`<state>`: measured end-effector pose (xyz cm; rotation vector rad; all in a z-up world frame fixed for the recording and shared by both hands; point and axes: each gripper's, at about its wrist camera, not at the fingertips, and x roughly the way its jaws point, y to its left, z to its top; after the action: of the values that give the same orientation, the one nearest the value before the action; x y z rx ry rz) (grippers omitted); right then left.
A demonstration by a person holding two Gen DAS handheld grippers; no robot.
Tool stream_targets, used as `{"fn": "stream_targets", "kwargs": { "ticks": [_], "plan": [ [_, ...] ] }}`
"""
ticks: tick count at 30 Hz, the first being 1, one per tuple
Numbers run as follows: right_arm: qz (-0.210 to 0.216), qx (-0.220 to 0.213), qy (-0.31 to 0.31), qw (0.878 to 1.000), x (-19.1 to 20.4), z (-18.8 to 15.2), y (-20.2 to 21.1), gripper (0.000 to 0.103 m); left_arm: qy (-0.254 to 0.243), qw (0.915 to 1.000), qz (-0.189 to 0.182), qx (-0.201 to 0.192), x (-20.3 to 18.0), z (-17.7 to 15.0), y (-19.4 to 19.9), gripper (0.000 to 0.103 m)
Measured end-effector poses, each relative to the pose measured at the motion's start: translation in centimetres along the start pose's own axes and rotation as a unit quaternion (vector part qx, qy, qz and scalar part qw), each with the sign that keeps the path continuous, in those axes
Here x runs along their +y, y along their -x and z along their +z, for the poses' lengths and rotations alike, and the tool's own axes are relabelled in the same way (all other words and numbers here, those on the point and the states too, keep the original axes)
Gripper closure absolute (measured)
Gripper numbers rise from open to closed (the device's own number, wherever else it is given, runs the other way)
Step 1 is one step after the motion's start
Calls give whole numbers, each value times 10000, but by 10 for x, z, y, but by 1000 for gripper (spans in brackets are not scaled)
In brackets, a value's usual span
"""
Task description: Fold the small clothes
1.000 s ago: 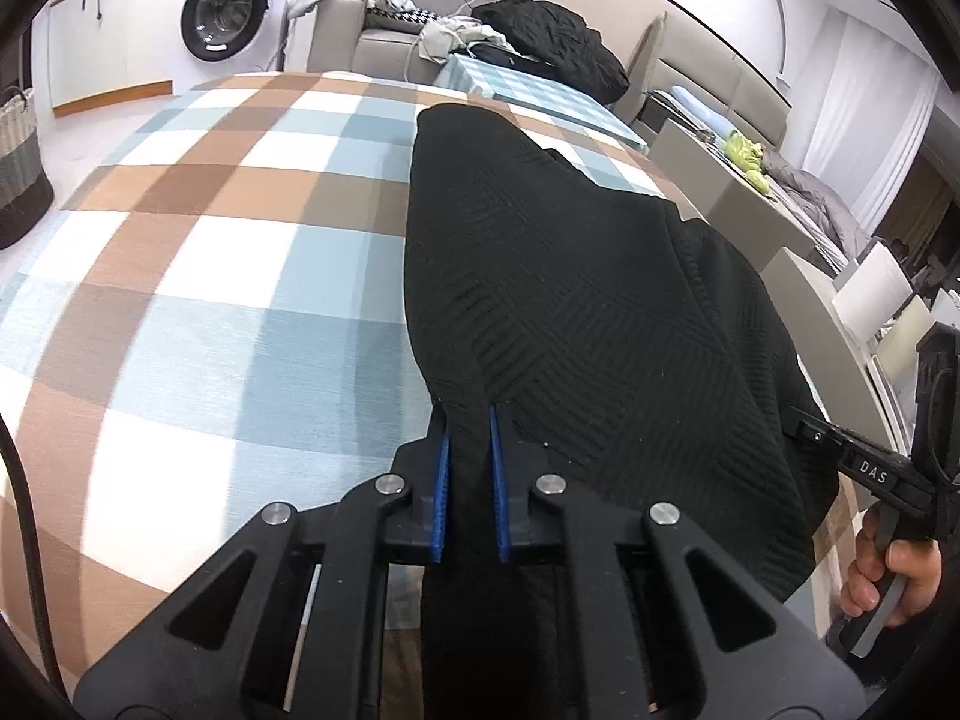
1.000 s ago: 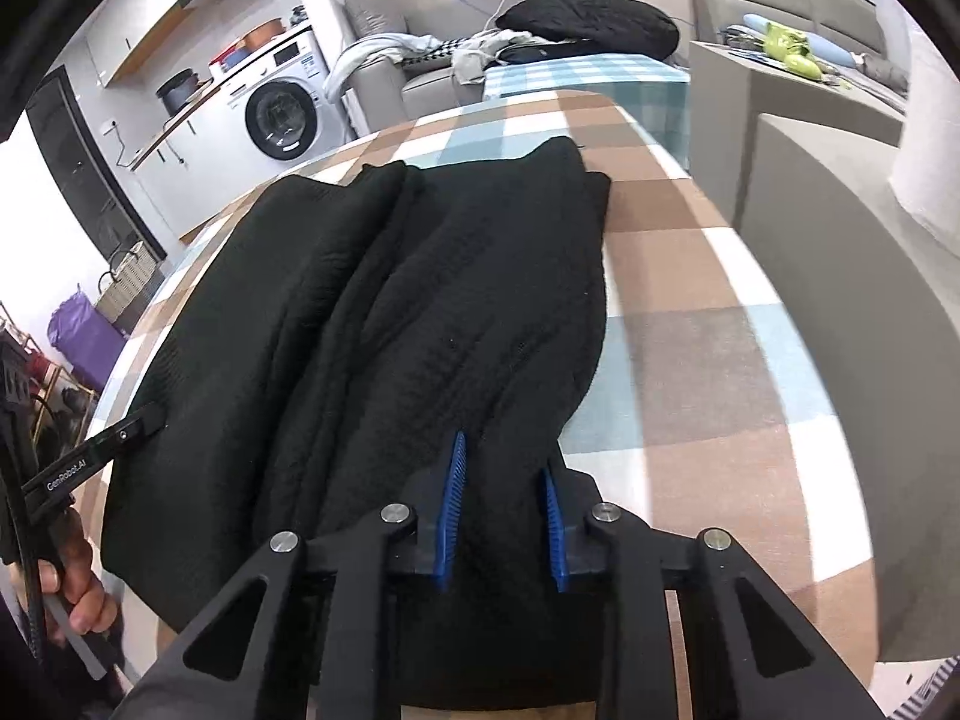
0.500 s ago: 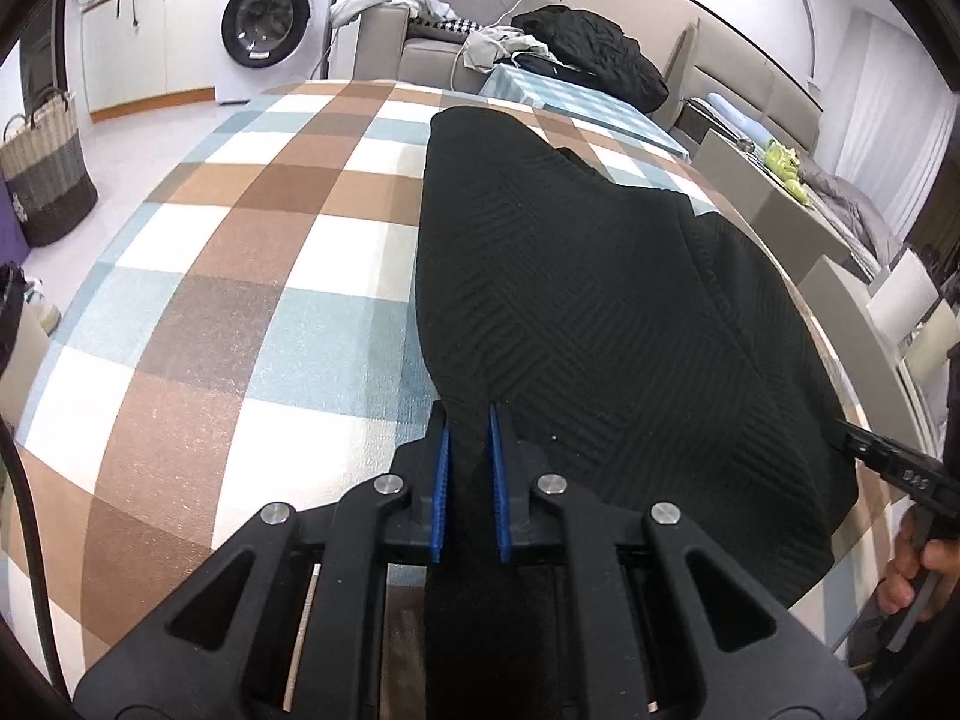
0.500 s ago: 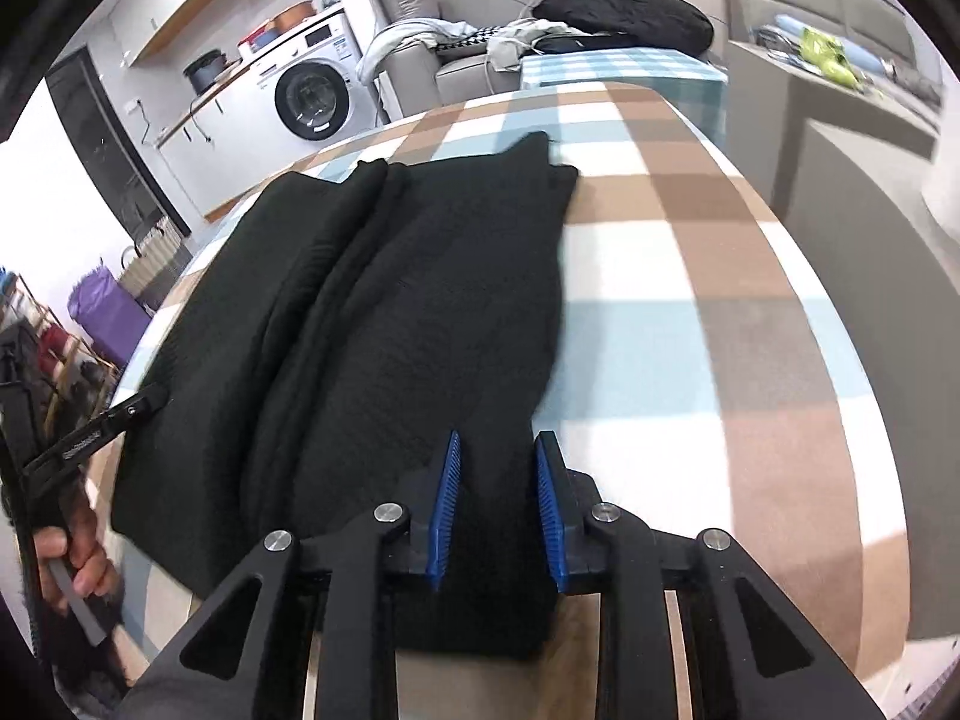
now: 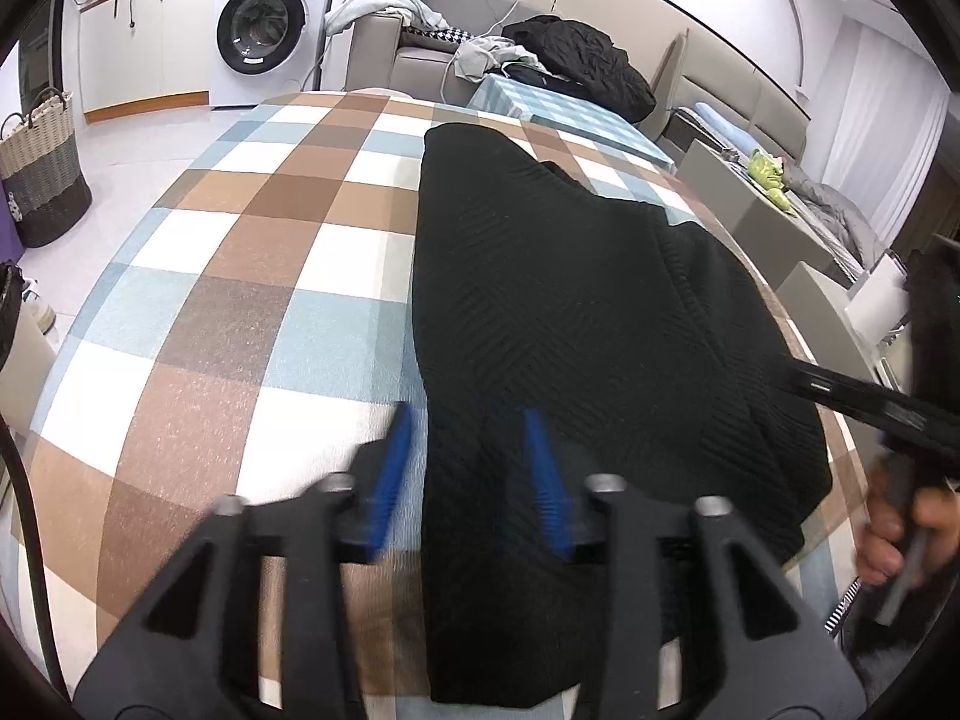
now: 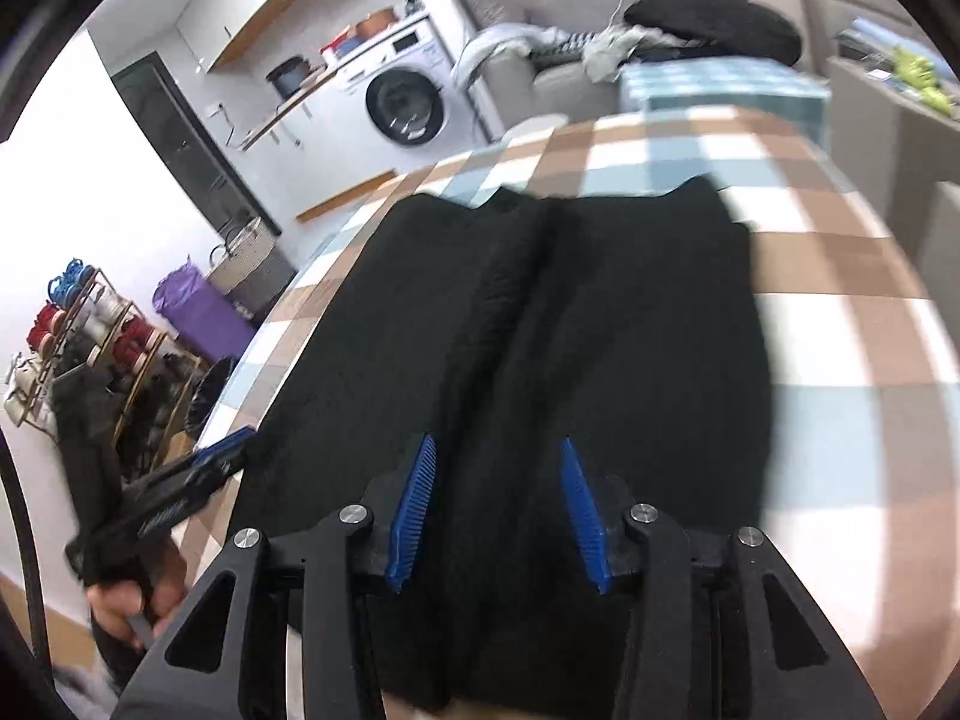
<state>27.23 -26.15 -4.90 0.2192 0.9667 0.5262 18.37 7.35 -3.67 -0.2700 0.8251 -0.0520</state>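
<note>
A black knit garment [image 5: 576,312] lies flat on the checked table [image 5: 252,276], folded lengthwise with its near hem at the table's front edge. My left gripper [image 5: 471,468] is open over the garment's near left corner, its blue pads spread apart. In the right wrist view the same garment [image 6: 540,330] runs away from me with a lengthwise ridge down its middle. My right gripper [image 6: 501,504] is open above the garment's near right hem. Neither gripper holds cloth.
A washing machine [image 5: 264,30] and a sofa with heaped clothes [image 5: 570,60] stand beyond the table. A woven basket [image 5: 42,174] sits on the floor at left. A grey chair [image 5: 822,306] is at the table's right. A shoe rack [image 6: 78,348] stands left.
Both grippers were shut on the garment's near hem and have opened, letting it go. The garment now lies flat on the table, and both views are motion-blurred.
</note>
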Motion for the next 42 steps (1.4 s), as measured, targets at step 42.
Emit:
{"fn": "stream_targets", "kwargs": {
  "ticks": [42],
  "plan": [
    [719, 429, -178, 9963, -21, -36, 13, 70, -173, 9994, -224, 182, -16, -16, 0, 35]
  ]
}}
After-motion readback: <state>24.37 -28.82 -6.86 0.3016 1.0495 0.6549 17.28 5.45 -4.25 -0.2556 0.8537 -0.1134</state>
